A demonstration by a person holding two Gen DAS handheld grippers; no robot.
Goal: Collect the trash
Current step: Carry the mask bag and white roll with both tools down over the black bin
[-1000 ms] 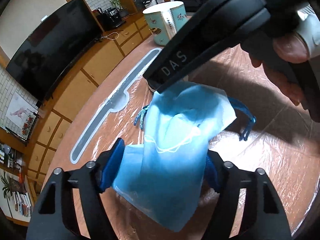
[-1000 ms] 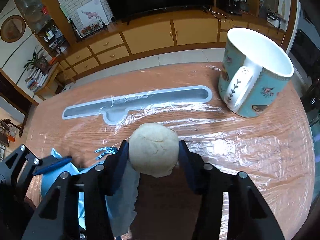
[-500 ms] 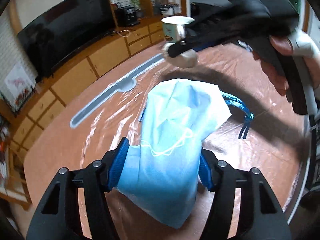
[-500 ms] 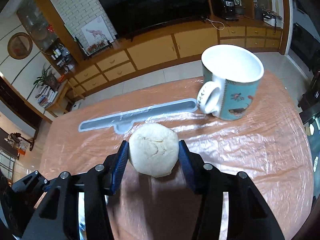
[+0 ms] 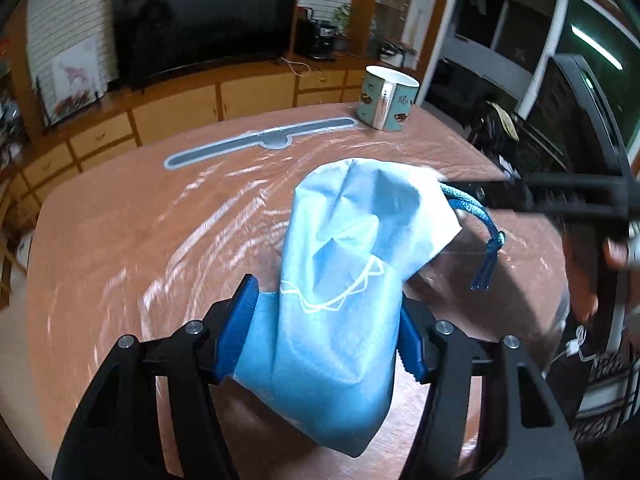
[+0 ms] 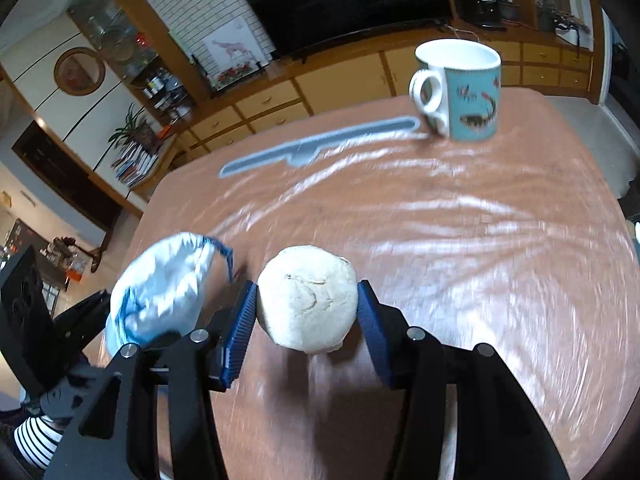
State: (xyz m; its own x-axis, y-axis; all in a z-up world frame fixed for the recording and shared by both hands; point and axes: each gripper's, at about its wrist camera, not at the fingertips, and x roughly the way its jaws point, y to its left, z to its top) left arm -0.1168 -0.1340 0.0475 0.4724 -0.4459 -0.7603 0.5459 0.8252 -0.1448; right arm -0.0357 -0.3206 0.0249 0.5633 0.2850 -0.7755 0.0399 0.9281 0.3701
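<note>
My left gripper [image 5: 326, 328] is shut on a light blue drawstring bag [image 5: 352, 264] and holds it upright above the table, its blue cord [image 5: 486, 240] hanging at the right. My right gripper [image 6: 306, 310] is shut on a crumpled off-white paper ball [image 6: 307, 298], held above the table. In the right wrist view the bag [image 6: 160, 292] is just left of the ball, its mouth up. In the left wrist view the right gripper's black body [image 5: 576, 192] is at the right edge; its fingers are not visible there.
The brown table [image 6: 460, 240] is covered in clear plastic film. A teal and white mug [image 6: 460, 88] stands at the far right corner. A long grey flat strip [image 6: 316, 146] lies across the far side. Cabinets and a TV are beyond.
Both grippers have risen and pulled back from the table. The right gripper with the ball moved from over the bag to beside it. The bag now stands more upright.
</note>
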